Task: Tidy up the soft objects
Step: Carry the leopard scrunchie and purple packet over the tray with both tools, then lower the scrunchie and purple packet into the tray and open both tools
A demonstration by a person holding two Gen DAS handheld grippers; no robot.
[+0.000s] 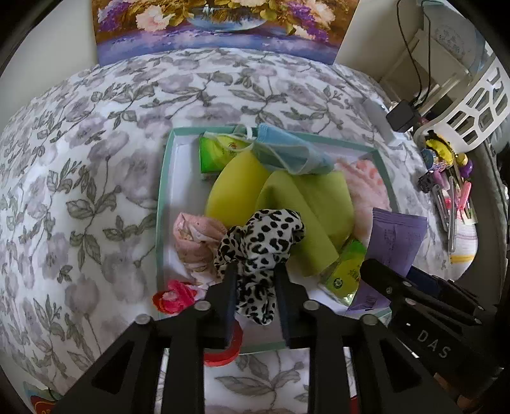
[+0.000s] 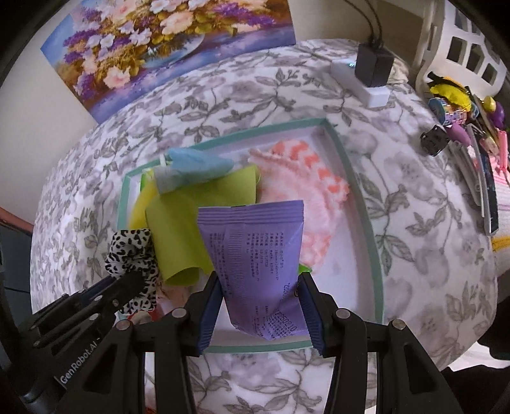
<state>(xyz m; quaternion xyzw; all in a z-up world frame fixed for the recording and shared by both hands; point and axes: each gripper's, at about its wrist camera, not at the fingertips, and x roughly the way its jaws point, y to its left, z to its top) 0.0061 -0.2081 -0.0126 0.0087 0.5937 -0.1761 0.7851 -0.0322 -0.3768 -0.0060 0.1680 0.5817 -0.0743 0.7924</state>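
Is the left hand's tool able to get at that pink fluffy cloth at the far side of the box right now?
Probably not: its fingers have the spotted scrunchie between them, and the green cloth lies between them and the pink cloth.

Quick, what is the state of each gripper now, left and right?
Left gripper: the leopard-print scrunchie is between its fingers; grip cannot be told.
Right gripper: closed on the purple packet.

I see a flower painting (image 1: 223,28) leaning against the wall behind the leaf-patterned bedspread (image 1: 95,159). On my right a black charger (image 2: 373,65) sits on a white power strip (image 2: 366,86), beside a white slotted basket (image 1: 478,98). Near the basket lies a jumble of hair clips (image 1: 446,178).
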